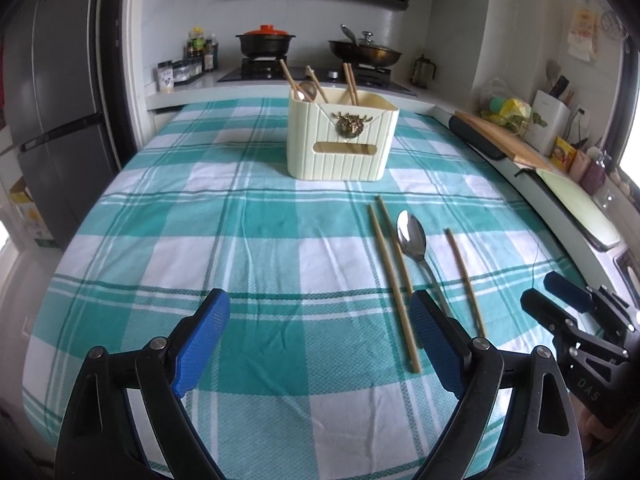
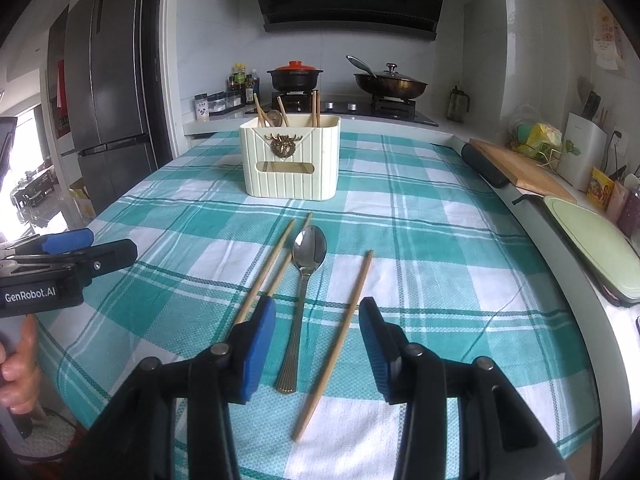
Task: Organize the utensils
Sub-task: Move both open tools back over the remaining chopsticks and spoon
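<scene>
Both hand-held grippers gape empty; right hand-held gripper [image 2: 318, 340] straddles spoon [image 2: 306, 276] and chopstick [image 2: 340, 336], risking grabbing both

surface [image 2: 460, 248] covered edge to edge by a teal-and-white plaid cloth [image 2: 192, 216], slightly wrinkled. far middle: cream ribbed utensil holder [image 2: 290, 160] standing upright on the cloth, chopsticks and a spoon standing inside it. nearer, well apart from the holder: pair of wooden chopsticks [image 2: 274, 264] lying side by side, metal spoon [image 2: 304, 296] just right of them with its bowl toward the holder, single chopstick [image 2: 336, 340] right of the spoon, not touching it.
</scene>
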The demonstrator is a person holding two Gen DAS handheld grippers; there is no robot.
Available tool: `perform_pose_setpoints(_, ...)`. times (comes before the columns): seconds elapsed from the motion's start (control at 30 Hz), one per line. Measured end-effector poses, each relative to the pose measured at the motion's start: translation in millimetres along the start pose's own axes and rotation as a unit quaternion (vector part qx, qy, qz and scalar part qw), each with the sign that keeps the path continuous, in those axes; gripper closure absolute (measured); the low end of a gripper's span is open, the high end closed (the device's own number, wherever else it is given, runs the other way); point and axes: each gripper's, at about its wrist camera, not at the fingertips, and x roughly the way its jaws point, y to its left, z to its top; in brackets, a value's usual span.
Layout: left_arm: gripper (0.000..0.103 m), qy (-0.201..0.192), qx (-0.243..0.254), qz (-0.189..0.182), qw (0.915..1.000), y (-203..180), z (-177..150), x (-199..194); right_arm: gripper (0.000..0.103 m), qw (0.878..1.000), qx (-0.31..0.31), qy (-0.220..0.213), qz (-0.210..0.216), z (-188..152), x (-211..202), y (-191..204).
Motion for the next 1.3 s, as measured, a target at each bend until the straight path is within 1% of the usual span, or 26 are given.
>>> perform_pose_setpoints(0.27, 0.011, 0.003, -0.01, 0.007, 0.9999, -5.6, 2.2, 12.8, 0.059, 1.0, 0.008, 0.008, -0.003, -8.1, 15.7, -14.0)
perform_pose_setpoints(0.67, 0.011, 0.024, 0.015, 0.018, 0.9994, -31.8, 3.6, 37.0, 0.059, 0.999, 0.047, 0.021, -0.009, -19.8, 31.8, -49.7)
perform_pose_setpoints(0.83, 0.011, 0.032, 0.018, 0.018, 0.9992, -35.8, 4.5, 44.9, 0.059, 0.998, 0.054, 0.025, -0.011, -22.0, 34.4, -56.6)
perform_pose_setpoints(1.0, 0.011, 0.041, 0.01, 0.008, 0.9991, -34.5, 6.1, 49.3, 0.059, 0.997, 0.072, 0.021, -0.029, -25.3, 29.9, -70.3)
perform_pose_setpoints(1.1, 0.011, 0.044, 0.007, 0.007, 0.999, -30.5, 2.3, 50.2, 0.059, 0.995, 0.082, 0.029, -0.039, -27.7, 33.2, -77.3)
perform_pose_setpoints(1.2, 0.011, 0.057, 0.002, 0.001, 0.9984, -24.6, -1.8, 55.0, 0.059, 0.995, 0.088, 0.04, -0.038, -28.6, 39.1, -78.5)
perform_pose_setpoints(1.3, 0.011, 0.068, 0.006, -0.013, 0.9976, -24.0, 2.0, 62.7, 0.059, 0.994, 0.091, 0.043, -0.03, -26.1, 41.3, -74.5)
